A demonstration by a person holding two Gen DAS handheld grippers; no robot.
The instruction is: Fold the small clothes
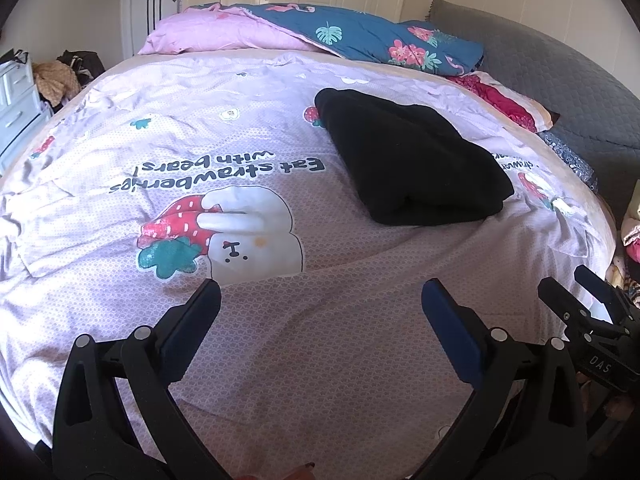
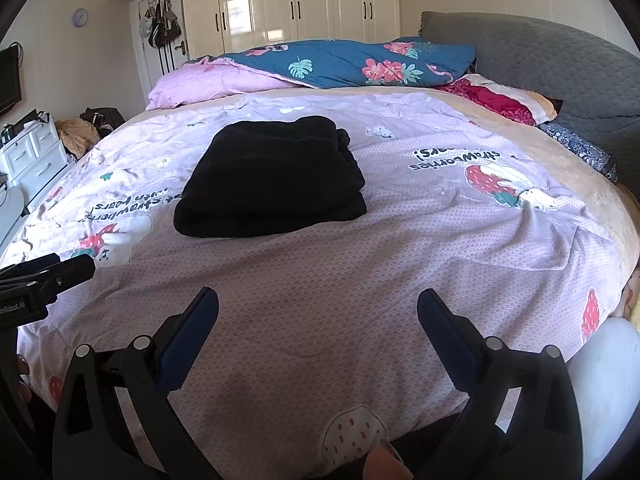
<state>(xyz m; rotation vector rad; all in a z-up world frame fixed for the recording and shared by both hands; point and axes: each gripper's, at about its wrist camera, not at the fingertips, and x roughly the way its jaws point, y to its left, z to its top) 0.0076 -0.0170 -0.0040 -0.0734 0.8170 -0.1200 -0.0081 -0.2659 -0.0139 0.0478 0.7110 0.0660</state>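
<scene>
While both tools are held above the near edge of the bed (image 2: 520, 240), the fingers (image 1: 200, 312) of the left gripper (image 1: 320, 300) are spread wide and nothing is held or touched between them. The right gripper (image 2: 318, 306) is likewise spread wide and empty. Farther out, a folded black garment (image 2: 272, 180) lies on the printed lilac cover (image 1: 280, 360), well apart from both grippers. Beyond it, a blue floral quilt (image 2: 352, 62) is bunched beside the grey headboard (image 2: 560, 72).
</scene>
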